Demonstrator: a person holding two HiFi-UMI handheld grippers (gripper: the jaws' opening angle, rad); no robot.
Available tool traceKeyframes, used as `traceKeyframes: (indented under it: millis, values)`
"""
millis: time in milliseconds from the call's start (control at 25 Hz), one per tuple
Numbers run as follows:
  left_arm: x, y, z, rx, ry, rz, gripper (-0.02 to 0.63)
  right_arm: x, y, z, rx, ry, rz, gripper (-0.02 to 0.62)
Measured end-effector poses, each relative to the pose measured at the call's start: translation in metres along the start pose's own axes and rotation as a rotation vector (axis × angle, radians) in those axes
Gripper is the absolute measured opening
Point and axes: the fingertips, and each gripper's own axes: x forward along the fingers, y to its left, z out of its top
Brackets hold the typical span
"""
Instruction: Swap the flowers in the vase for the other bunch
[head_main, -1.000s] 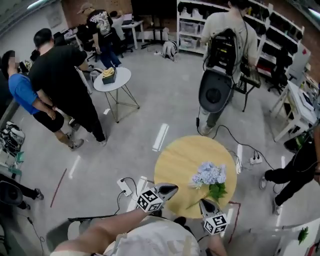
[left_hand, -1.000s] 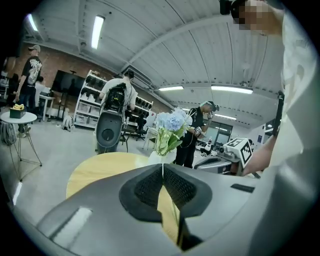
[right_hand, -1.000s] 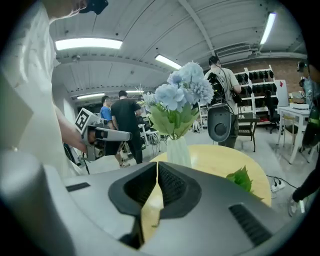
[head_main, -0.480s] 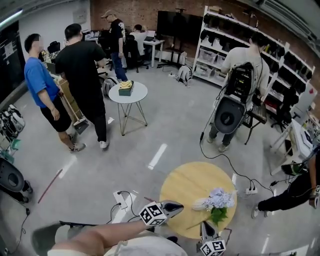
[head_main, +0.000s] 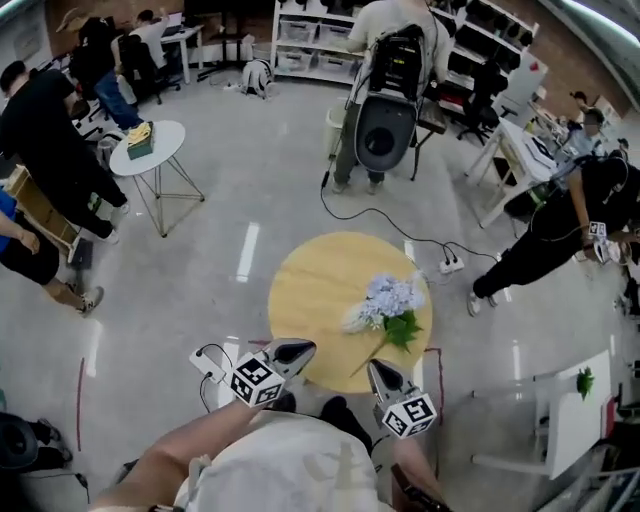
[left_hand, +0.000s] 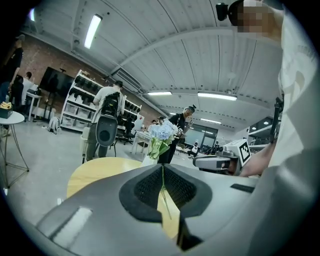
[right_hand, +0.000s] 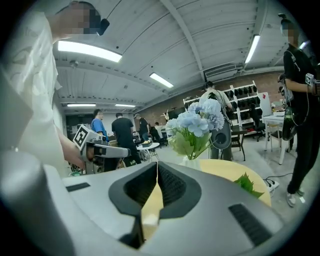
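Observation:
A round yellow table carries a white vase with pale blue hydrangeas standing in it. A leafy green bunch lies on the tabletop beside the vase, its stem pointing toward me. My left gripper hovers at the table's near edge, left of the flowers, shut and empty. My right gripper is just short of the green bunch's stem, also shut with nothing in it. In the right gripper view the hydrangeas rise straight ahead and the green leaves lie to the right.
A person wearing a backpack rig stands beyond the table. A cable and power strip lie on the floor at the right. A small white side table stands at far left, with people near it. A person bends at right.
The head view has swung, so the table now sits nearer the middle. Both grippers have lifted slightly at the table's near edge and stay shut.

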Motion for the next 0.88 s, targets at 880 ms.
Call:
traceKeyframes:
  millis: [880]
  values:
    - [0.030,-0.007,-0.012,0.045,0.046,-0.103,0.014,-0.006,-0.011,-0.010,0.016,-0.020,-0.082,0.011]
